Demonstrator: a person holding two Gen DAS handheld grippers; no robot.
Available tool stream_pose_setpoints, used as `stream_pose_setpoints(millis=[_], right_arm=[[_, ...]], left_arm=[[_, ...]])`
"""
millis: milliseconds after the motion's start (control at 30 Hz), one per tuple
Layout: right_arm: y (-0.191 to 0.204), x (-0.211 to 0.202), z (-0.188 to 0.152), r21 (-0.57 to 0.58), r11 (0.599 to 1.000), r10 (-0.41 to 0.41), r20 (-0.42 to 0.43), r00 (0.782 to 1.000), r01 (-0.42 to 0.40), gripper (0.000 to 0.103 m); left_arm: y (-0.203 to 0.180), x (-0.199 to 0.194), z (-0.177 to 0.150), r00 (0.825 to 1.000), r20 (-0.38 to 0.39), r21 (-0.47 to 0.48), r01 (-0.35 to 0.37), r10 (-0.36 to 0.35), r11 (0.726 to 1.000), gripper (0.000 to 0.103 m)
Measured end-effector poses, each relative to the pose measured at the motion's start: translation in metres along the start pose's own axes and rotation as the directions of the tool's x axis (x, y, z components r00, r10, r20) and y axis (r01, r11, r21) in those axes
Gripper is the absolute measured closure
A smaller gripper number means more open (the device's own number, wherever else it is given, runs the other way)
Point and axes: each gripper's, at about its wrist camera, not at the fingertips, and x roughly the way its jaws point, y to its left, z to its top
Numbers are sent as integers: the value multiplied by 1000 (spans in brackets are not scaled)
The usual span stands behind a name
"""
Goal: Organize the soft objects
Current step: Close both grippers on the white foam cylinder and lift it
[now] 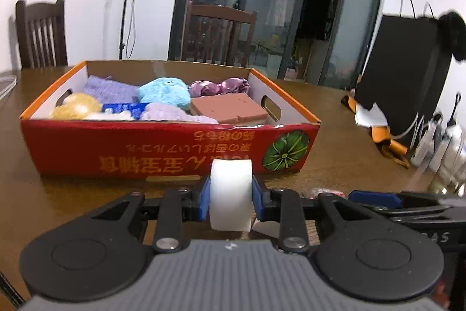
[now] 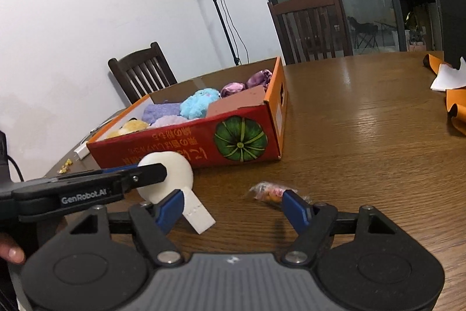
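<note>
Left gripper (image 1: 231,196) clamps tissue roll (image 1: 231,194); wooden table (image 2: 364,118), white wall (image 2: 87,5).

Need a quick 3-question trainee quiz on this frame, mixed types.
1. True or false: the left claw grips the white roll.
2. The small wrapped packet near the right claw lies: A) in the box, B) on the table, C) on a chair.
3. Fill in: the picture printed on the box's red side shows a green ____.

Key: 1 true; 2 B; 3 pumpkin.
</note>
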Motion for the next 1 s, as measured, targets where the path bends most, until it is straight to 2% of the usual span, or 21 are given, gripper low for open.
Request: stream_pose_setpoints(millis=[67,100,233,367,433,500,567,633,733,833,1000], right_arm=[[3,-3,0,-3,1000,1,7,1000,-1,29],[5,-5,0,-5,1000,2,13,1000,-2,29],[21,-18,-3,-19,999,43,27,999,-42,29],[45,-28,-14,-33,994,102,2,995,-102,29],[59,-28,-22,-42,990,132,-25,991,-133,29],[72,-26,-29,-57,988,139,-49,989,-142,29],[81,-24,-34,-62,988,140,-67,988,-145,29],[87,-25,-38,-56,988,137,-80,987,-142,29],[94,-26,-41,-41,989,140,-89,986,-145,30],[99,-25,-42,-26,987,152,-101,983,-155,34],[107,-12,-45,15,987,161,-130,978,-161,41]], left_arm=[[7,-14,1,1000,7,-54,31,-31,998,74],[13,-23,1,997,14,-82,73,-72,994,74],[33,-54,-10,981,-16,-205,186,-193,961,74],[54,-80,-38,946,-38,-338,292,-323,895,73],[60,-86,-49,953,-49,-344,265,-299,901,72],[69,-88,-56,967,-86,-340,198,-240,919,64],[76,-92,-60,983,-99,-329,114,-155,937,45],[80,-100,-61,993,-67,-293,71,-94,953,41],[89,-110,-60,993,-28,-302,101,-115,948,40],[92,-112,-61,991,-18,-309,120,-132,943,41],[96,-104,-65,985,-39,-326,148,-170,934,52]])
